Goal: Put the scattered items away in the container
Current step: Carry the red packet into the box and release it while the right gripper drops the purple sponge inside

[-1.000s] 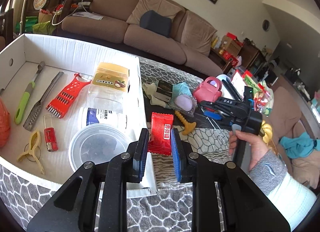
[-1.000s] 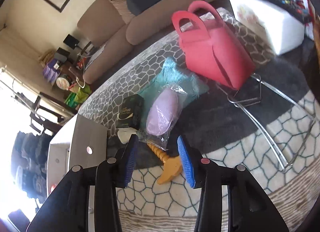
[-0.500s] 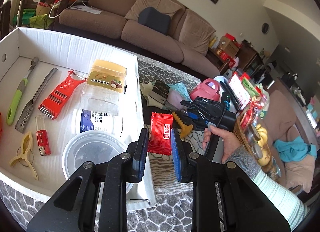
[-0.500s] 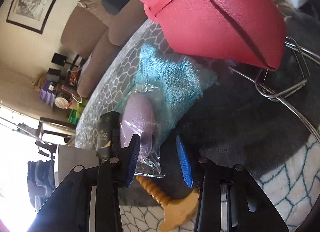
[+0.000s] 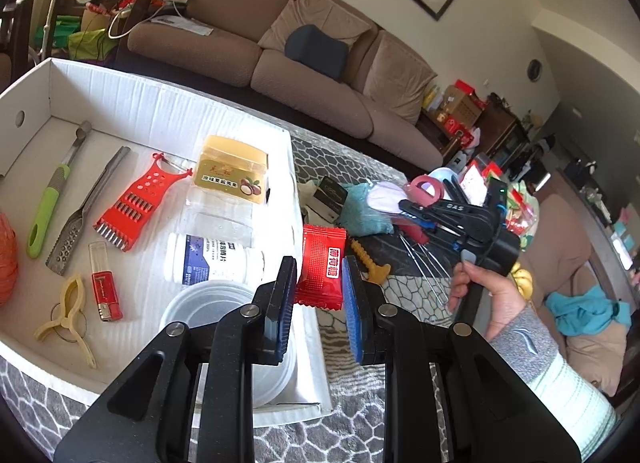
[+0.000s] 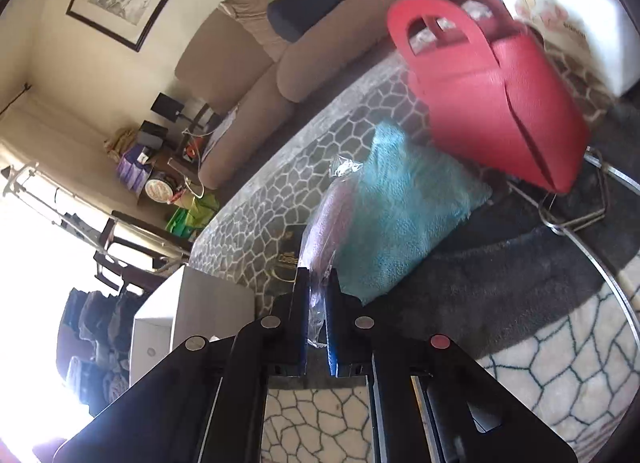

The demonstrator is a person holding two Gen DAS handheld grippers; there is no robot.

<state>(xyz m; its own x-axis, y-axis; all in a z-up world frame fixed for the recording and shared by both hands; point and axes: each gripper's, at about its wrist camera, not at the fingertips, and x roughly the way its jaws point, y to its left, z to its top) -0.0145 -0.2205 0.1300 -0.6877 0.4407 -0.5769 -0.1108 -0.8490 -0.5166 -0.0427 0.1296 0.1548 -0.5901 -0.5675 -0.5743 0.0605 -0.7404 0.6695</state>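
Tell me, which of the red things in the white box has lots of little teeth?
The flat red slicer, lying between the metal scraper and the gold-lidded tub. The small red lighter beside it is smooth.

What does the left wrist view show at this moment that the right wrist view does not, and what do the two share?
Only the left wrist view: the inside of the white box with its orange grater, red lighter and white bottle, and the red sachet between the left gripper pads.

Only the right wrist view: the right gripper shut on the clear wrapper of the purple sponge.

Both: the teal cloth, the pink bag and the brown sofa.
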